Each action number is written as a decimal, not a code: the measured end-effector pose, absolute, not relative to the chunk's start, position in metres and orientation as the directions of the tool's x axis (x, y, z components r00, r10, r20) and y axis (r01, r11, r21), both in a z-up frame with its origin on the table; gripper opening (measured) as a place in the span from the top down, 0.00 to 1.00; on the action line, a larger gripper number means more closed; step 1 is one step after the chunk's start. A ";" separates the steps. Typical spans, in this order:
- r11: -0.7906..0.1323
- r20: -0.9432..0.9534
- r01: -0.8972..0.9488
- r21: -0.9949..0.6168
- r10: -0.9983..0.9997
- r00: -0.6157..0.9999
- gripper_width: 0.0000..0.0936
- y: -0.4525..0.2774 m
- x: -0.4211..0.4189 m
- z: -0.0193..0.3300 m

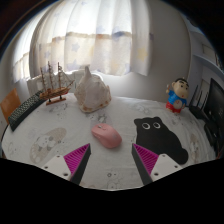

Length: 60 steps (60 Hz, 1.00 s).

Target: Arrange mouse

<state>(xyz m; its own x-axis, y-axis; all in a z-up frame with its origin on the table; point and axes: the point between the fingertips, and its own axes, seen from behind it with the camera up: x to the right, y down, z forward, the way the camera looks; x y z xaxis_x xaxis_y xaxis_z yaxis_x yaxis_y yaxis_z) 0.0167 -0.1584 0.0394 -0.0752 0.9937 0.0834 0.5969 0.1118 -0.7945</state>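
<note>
Gripper (111, 160): fingers apart, nothing between the pads, low over the table (110, 180).
Mouse (106, 137): pink, lying on the table just ahead of the fingers, slightly toward the left one.
Cat mat (160, 138): black, just right of the mouse.
Risk: rounded shell may slip or skid if only one pad meets it first.
Risk: right finger may snag the mat edge.

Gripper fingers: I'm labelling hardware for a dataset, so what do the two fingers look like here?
The gripper has two dark fingers, each with a magenta pad on its inner face. The pads look ribbed with fine lines. White angular pieces flank the fingers' outer sides. No cables, markings or sleeve show.
</note>
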 end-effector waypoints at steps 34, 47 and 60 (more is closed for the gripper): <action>0.070 0.039 0.600 -0.797 0.997 -0.065 0.08 -0.156 -0.086 -0.014; 0.040 0.018 0.609 -0.792 0.999 -0.042 0.09 -0.155 -0.105 -0.015; 0.018 -0.004 0.613 -0.789 0.999 -0.035 0.49 -0.159 -0.110 -0.016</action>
<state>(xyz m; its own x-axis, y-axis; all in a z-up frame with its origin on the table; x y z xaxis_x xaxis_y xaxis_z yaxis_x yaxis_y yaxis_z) -0.1104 -0.1592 -0.0158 -0.0349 0.9994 -0.0038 0.6135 0.0184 -0.7895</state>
